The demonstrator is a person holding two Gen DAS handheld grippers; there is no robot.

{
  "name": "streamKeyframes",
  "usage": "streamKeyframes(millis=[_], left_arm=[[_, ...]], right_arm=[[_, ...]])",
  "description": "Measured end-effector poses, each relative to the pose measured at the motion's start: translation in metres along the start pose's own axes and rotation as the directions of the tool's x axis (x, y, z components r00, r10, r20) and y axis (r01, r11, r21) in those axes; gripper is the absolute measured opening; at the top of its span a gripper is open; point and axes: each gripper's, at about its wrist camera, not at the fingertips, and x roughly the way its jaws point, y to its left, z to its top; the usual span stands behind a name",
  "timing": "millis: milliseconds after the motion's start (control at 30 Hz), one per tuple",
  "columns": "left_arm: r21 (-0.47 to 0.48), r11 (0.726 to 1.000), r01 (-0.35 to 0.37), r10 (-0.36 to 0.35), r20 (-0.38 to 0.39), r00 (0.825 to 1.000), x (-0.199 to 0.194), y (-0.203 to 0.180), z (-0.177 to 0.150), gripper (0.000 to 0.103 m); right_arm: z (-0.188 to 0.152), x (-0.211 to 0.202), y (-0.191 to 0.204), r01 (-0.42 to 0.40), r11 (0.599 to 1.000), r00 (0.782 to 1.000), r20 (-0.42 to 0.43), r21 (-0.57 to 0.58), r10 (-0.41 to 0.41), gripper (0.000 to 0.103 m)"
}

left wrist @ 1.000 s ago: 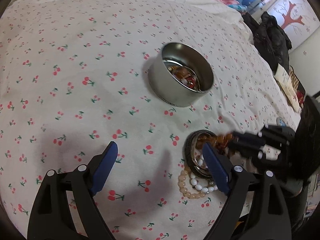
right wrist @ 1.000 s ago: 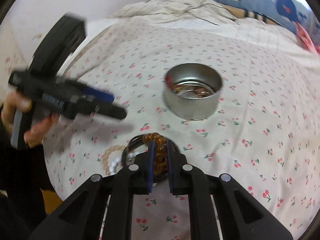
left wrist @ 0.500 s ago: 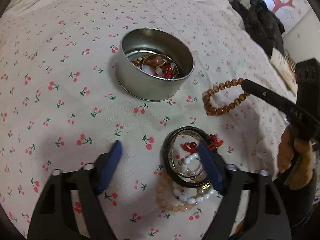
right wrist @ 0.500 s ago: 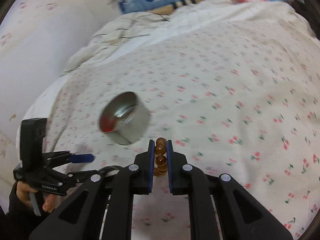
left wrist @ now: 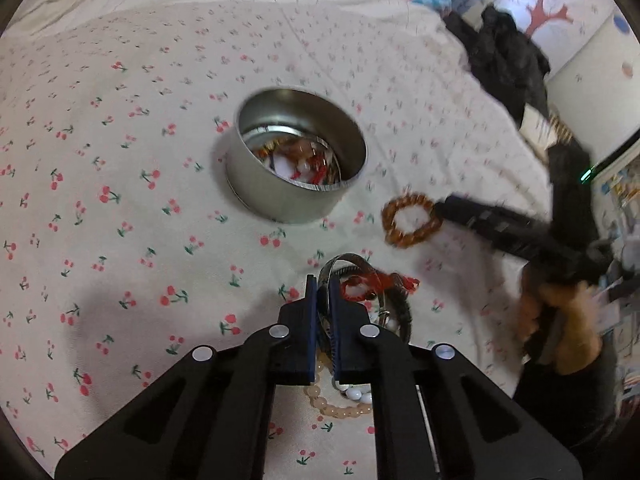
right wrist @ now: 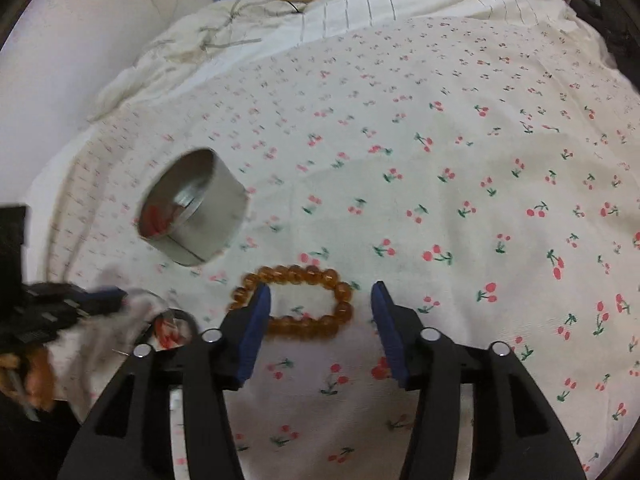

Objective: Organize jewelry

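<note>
Here, in the left wrist view, the left tool [left wrist: 325, 312] has its blue-padded fingers drawn together on the rim of a dark braided bangle [left wrist: 402, 312], which lies in a small heap of jewelry on the cherry-print bedsheet [left wrist: 120, 160]. A red cord bracelet [left wrist: 376, 284] lies over the top of that bangle, and a strand of pale peach beads [left wrist: 340, 410] with some white beads [left wrist: 358, 394] shows under the tool's fingers. Beyond the heap stands a round, open silver metal tin [left wrist: 296, 164] with mixed jewelry on its bottom. To the right of the tin an amber bead bracelet [left wrist: 410, 220] sits at the tip of the right tool [left wrist: 444, 210], blurred, held by a hand [left wrist: 560, 320] in a dark sleeve. A dark garment [left wrist: 508, 64] lies at the bed's far right edge.

In the right wrist view, the right tool [right wrist: 320, 300] has its jaws opening, well apart. The amber bead bracelet [right wrist: 296, 304] lies flat on the sheet [right wrist: 440, 160] between them; the left pad overlaps its left end, but whether it touches is unclear, while the right pad stands clear of it. The silver tin [right wrist: 200, 216] stands farther off to the left, apart from the bracelet. At the lower left the left tool [right wrist: 120, 296] appears blurred over the jewelry heap.
</note>
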Motion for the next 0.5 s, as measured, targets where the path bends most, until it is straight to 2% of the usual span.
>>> streamKeyframes(millis=[67, 167, 233, 267, 300, 400, 467, 500], left_arm=[[-0.017, 1.0, 0.002, -0.002, 0.014, 1.0, -0.004, 0.006, 0.001, 0.005], [-0.048, 0.997, -0.062, 0.063, 0.024, 0.998, -0.005, 0.019, 0.001, 0.005], [-0.032, 0.986, -0.166, 0.166, -0.013, 0.986, 0.004, 0.027, 0.0, 0.006], [-0.038, 0.98, -0.197, 0.196, -0.041, 0.98, 0.008, 0.034, -0.002, 0.007], [-0.056, 0.979, -0.198, 0.194, -0.065, 0.979, 0.014, 0.039, -0.004, 0.008], [-0.073, 0.983, -0.169, 0.164, -0.077, 0.984, 0.018, 0.042, -0.005, 0.02], [-0.08, 0.985, -0.154, 0.148, -0.076, 0.986, 0.019, 0.041, -0.004, 0.035], [-0.082, 0.986, -0.146, 0.14, -0.075, 0.987, 0.021, 0.04, -0.003, 0.039]], right_arm=[[-0.002, 0.006, 0.001, 0.009, 1.0, 1.0, -0.012, -0.009, -0.009, 0.055], [-0.003, 0.01, 0.003, 0.015, 1.0, 1.0, -0.011, -0.019, -0.015, 0.055], [-0.004, 0.011, 0.004, 0.012, 1.0, 1.0, -0.012, -0.024, -0.013, 0.054], [-0.004, 0.011, 0.004, 0.007, 1.0, 1.0, -0.011, -0.028, -0.007, 0.052], [-0.004, 0.011, 0.005, 0.0, 1.0, 1.0, -0.014, -0.031, 0.0, 0.047], [-0.005, 0.013, 0.007, 0.001, 0.999, 1.0, -0.017, -0.04, -0.001, 0.043], [-0.005, 0.014, 0.006, -0.003, 0.999, 1.0, -0.019, -0.035, 0.002, 0.043], [-0.005, 0.014, 0.005, -0.006, 0.999, 1.0, -0.019, -0.031, 0.005, 0.042]])
